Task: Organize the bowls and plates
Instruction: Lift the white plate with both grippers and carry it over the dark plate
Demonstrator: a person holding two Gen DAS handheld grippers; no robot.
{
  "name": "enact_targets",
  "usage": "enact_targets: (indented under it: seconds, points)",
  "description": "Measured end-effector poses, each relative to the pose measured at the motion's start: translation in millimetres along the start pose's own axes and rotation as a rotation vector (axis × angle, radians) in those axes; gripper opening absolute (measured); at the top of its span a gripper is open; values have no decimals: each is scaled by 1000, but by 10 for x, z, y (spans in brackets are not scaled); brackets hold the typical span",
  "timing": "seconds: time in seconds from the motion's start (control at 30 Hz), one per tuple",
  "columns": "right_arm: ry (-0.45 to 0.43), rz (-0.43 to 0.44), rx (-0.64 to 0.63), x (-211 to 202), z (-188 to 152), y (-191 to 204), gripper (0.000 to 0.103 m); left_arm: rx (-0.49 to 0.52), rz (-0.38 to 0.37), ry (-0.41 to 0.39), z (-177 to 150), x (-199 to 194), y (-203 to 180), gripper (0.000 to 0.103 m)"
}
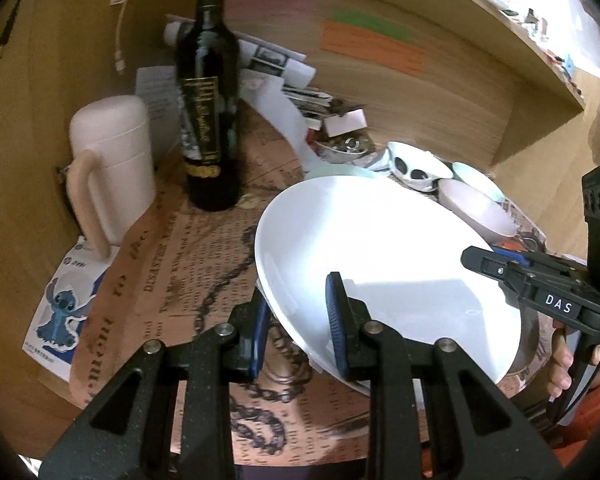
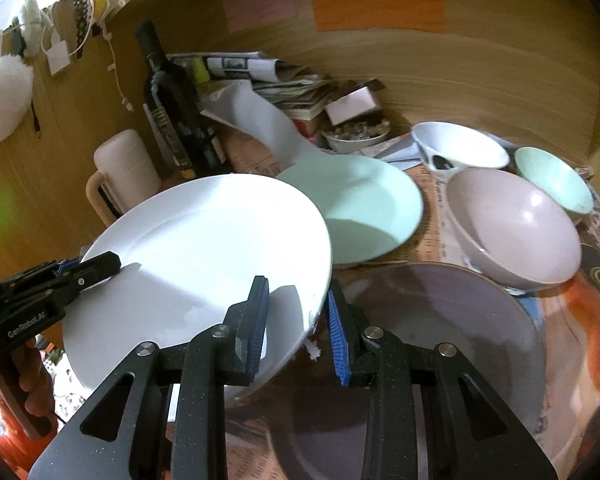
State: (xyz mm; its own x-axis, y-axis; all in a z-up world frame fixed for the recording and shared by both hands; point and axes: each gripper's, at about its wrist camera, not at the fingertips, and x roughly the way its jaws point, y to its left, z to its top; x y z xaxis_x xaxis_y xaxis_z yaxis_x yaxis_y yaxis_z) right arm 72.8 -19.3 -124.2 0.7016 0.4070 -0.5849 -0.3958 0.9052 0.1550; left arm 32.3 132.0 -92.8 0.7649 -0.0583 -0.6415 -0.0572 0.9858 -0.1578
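left tool clamps white plate | right tool clamps its opposite rim | grey plate only in right view

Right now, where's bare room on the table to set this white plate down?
Best patch: the printed mat in front of the wine bottle and jug. The grey plate below is bare too. Crowded: the bowls at right and the paper pile behind.
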Motion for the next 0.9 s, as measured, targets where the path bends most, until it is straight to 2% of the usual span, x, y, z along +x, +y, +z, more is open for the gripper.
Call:
enact_targets:
  seconds: [0.53, 0.9]
  points:
    - [-41, -27, 43, -319, -142, -392, 26, 61, -32, 13, 21, 53, -520, 28]
    - [-7, -45, 69, -454, -345, -759, 26, 80, -58, 69, -97, 240, -878, 28]
